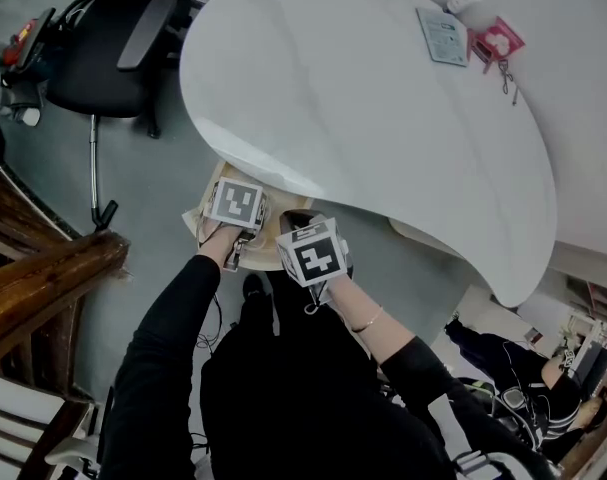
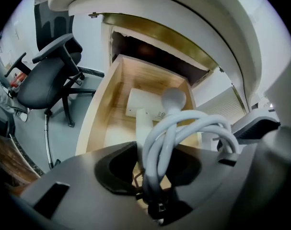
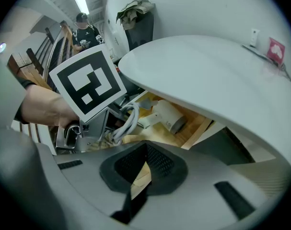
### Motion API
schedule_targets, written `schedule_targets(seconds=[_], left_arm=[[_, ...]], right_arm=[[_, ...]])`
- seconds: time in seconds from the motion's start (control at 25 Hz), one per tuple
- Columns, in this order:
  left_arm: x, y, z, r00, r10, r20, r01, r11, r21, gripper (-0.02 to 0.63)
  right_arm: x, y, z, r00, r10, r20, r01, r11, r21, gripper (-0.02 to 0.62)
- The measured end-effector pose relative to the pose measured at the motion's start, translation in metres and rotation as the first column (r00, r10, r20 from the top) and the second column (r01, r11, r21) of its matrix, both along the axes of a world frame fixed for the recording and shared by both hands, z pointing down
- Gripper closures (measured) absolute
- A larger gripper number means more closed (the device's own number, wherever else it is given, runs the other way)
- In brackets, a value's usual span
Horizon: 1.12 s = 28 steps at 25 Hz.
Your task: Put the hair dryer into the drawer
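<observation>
Hair dryer [image 2: 174, 98] inside drawer [image 2: 95, 114]; left gripper [image 2: 155, 170] clamps its coiled cord [image 2: 183, 128] over drawer, right gripper [image 3: 143, 169] closed, empty.

From where I stand, the drawer [image 2: 95, 114] is pale, bare-looking wood with a fine grain. The hair dryer [image 2: 145, 107] is smooth white plastic with a dull sheen, and its cord [image 2: 157, 152] looks rubbery and faintly glossy. The table [image 1: 363, 98] top is smooth, satin white. The right gripper [image 3: 144, 150] has a matt grey shell.
</observation>
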<state>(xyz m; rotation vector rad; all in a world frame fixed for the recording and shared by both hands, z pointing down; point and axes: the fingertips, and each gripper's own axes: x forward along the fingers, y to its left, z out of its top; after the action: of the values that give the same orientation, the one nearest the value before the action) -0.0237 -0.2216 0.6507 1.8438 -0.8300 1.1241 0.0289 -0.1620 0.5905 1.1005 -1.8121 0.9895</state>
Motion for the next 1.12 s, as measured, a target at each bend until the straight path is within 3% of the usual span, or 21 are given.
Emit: schedule_targets(seconds=[0.4, 0.68, 1.12], left_arm=[[0.002, 0.001, 0.008, 0.998, 0.038, 0.04, -0.038, 0.999, 0.0, 0.457], [0.008, 0.017, 0.014, 0.987, 0.142, 0.078, -0.142, 0.99, -0.003, 0.456], [0.0, 0.0, -0.016, 0.994, 0.099, 0.043, -0.102, 0.992, 0.08, 0.416]], right_arm=[[-0.001, 0.004, 0.007, 1.0, 0.012, 0.0, -0.012, 1.0, -0.011, 0.591], [-0.002, 0.01, 0.005, 1.0, 0.02, 0.006, -0.02, 0.999, -0.028, 0.591], [0.004, 0.01, 0.0, 0.999, 0.035, -0.002, -0.035, 0.999, -0.005, 0.591]])
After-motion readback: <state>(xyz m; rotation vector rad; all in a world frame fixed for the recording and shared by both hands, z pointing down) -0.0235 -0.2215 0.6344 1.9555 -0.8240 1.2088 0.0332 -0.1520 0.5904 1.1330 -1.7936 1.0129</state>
